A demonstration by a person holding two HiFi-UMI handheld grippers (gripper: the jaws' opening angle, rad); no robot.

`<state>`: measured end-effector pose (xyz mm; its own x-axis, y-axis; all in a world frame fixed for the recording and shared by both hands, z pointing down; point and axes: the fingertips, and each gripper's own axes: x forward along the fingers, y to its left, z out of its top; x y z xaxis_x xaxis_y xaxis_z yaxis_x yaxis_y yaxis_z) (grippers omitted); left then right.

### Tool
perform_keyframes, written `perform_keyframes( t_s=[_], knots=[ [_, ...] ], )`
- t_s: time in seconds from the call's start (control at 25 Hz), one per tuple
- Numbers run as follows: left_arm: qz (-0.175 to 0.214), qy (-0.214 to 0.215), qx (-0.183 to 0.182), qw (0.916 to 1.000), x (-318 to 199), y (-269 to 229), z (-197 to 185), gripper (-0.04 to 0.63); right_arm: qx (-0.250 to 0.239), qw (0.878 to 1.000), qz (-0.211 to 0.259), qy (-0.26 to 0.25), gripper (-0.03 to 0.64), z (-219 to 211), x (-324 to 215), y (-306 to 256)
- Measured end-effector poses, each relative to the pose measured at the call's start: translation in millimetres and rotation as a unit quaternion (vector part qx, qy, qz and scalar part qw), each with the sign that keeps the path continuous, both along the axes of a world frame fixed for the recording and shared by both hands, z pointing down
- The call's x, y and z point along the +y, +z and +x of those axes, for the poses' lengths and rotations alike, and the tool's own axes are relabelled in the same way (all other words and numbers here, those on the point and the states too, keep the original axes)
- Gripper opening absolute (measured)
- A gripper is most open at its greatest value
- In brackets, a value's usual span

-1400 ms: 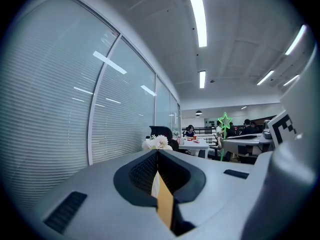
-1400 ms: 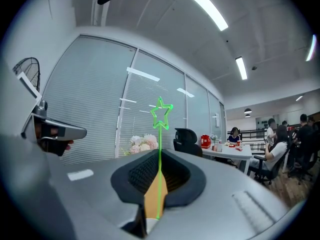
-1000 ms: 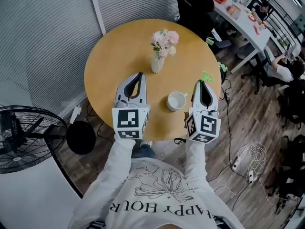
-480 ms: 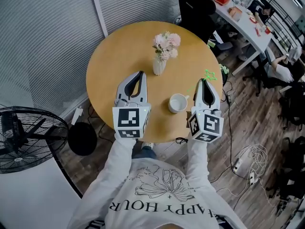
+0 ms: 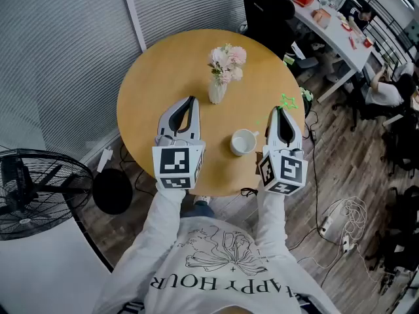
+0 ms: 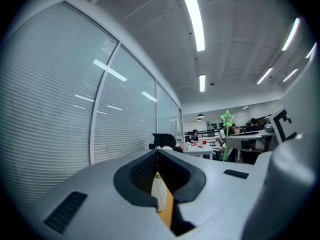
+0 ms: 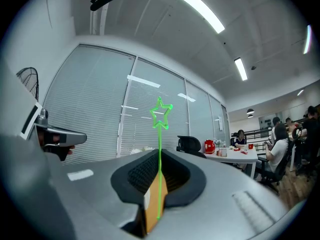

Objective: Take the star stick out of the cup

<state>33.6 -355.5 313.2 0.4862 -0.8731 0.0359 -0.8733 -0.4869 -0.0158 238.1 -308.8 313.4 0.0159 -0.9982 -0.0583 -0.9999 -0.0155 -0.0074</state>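
The green star stick (image 5: 288, 102) is clear of the white cup (image 5: 243, 141) and stands up from my right gripper (image 5: 283, 112), which is shut on its thin stem. In the right gripper view the star (image 7: 161, 111) rises above the jaws and the stem runs down between the pads of the right gripper (image 7: 159, 156). The cup stands on the round wooden table (image 5: 157, 84), just left of that gripper. My left gripper (image 5: 190, 103) hovers left of the cup, shut and empty. From the left gripper (image 6: 157, 151), the star stick (image 6: 227, 118) shows far right.
A vase of pink flowers (image 5: 221, 74) stands on the table beyond the cup. A black fan (image 5: 33, 188) sits on the floor at left. A black office chair (image 5: 268, 12), desks and seated people are at the upper right. Cables (image 5: 340, 221) lie on the floor.
My right gripper with the star stick has drifted slightly to the right, away from the cup. The left gripper and the cup have hardly moved.
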Motion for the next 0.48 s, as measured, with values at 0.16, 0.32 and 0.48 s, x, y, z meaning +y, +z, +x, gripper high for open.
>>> perform_keyframes(
  t_s=[0.16,0.32,0.48],
  knots=[
    [-0.002,0.000,0.001,1.0000,-1.2,2.1,0.0,0.006,-0.003,1.000,-0.001,0.001,0.025,0.7,-0.5,2.5],
    [-0.003,0.000,0.003,1.0000,-1.6,4.3,-0.4,0.006,-0.004,1.000,-0.003,0.001,0.025,0.3,-1.0,4.8],
    [-0.007,-0.001,0.004,1.0000,-1.2,6.9,-1.3,0.006,-0.005,1.000,-0.003,0.001,0.025,-1.5,-0.5,5.0]
  ],
)
